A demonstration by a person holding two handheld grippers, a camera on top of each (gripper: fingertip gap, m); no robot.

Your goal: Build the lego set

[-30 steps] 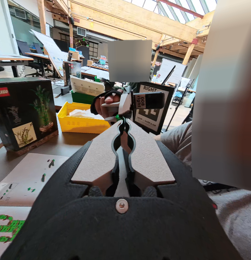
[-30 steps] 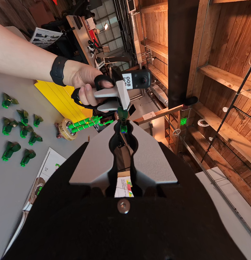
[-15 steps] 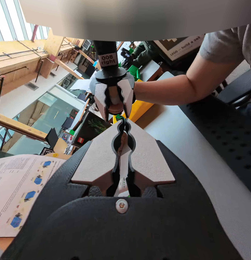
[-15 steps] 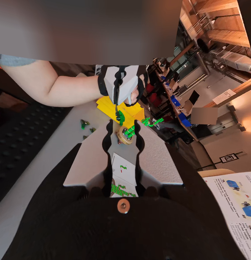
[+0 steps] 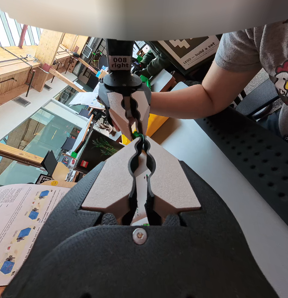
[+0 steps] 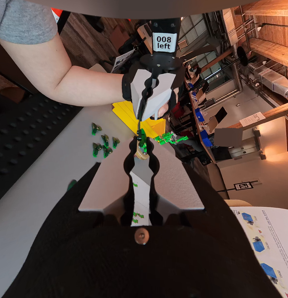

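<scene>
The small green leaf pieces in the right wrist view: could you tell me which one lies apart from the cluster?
It is the farthest leaf piece, lying alone on the grey table towards the person's arm, while the other leaf pieces bunch together nearer the right gripper.

Bright green leaf pieces [image 6: 104, 143] dotted the pale grey tabletop [image 6: 43, 174]. The bin [image 6: 132, 116] was vivid yellow, the bamboo stalks [image 6: 165, 139] lime green on a tan base [image 6: 142, 154]. The claw [image 5: 142, 140] showed beige fingers [image 5: 114, 177], black-edged. The box [image 5: 98, 154] was black.
</scene>
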